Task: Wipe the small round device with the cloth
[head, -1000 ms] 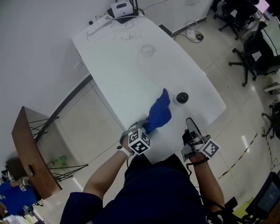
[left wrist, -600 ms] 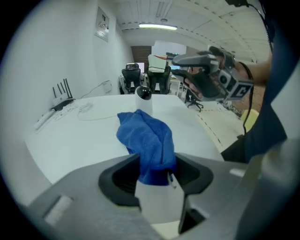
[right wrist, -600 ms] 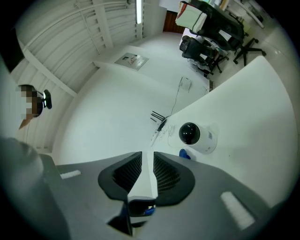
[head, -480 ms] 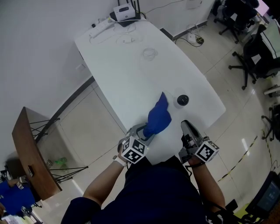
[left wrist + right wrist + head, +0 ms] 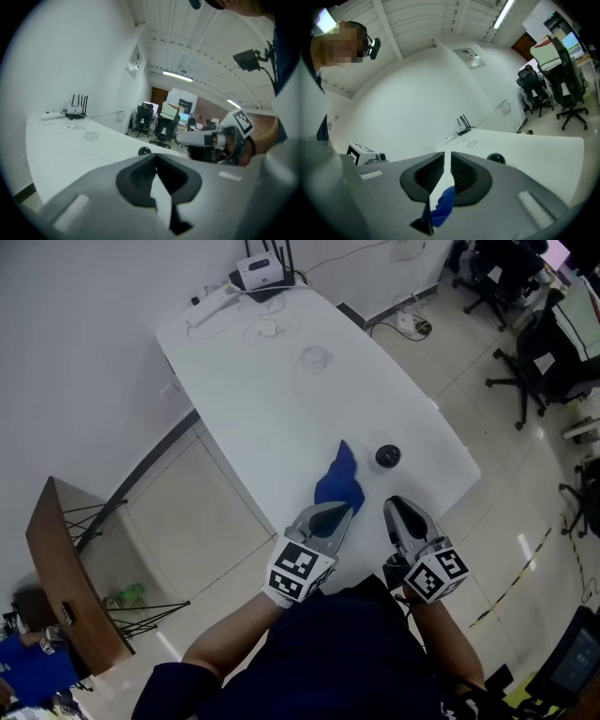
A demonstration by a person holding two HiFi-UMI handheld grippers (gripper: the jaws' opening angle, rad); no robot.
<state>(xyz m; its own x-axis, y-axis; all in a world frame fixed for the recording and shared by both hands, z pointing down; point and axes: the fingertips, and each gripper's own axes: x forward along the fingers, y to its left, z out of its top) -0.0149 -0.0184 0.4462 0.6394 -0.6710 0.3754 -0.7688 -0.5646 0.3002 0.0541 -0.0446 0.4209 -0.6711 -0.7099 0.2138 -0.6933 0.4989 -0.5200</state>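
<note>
The blue cloth (image 5: pixel 339 486) lies crumpled on the white table (image 5: pixel 272 399), near the front edge. The small round black device (image 5: pixel 387 457) sits just right of it, bare. My left gripper (image 5: pixel 343 511) hovers over the cloth's near end, shut and empty; in its own view the left gripper (image 5: pixel 155 156) shows jaws touching and the device (image 5: pixel 144 151) beyond. My right gripper (image 5: pixel 399 503) hangs in front of the device. The right gripper (image 5: pixel 447 153) has just been closing; a narrow slit remains, nothing in it. The cloth (image 5: pixel 443 206) and the device (image 5: pixel 496 158) show behind it.
A router (image 5: pixel 261 275), a power strip and loose cables (image 5: pixel 314 357) lie at the table's far end. Office chairs (image 5: pixel 548 362) stand on the floor to the right. A wooden board on a stand (image 5: pixel 70 568) is at the left.
Both grippers have lifted and drawn back toward the person. The left one has let go of the cloth, which now rests on the table, and has shut. The right gripper has rolled.
</note>
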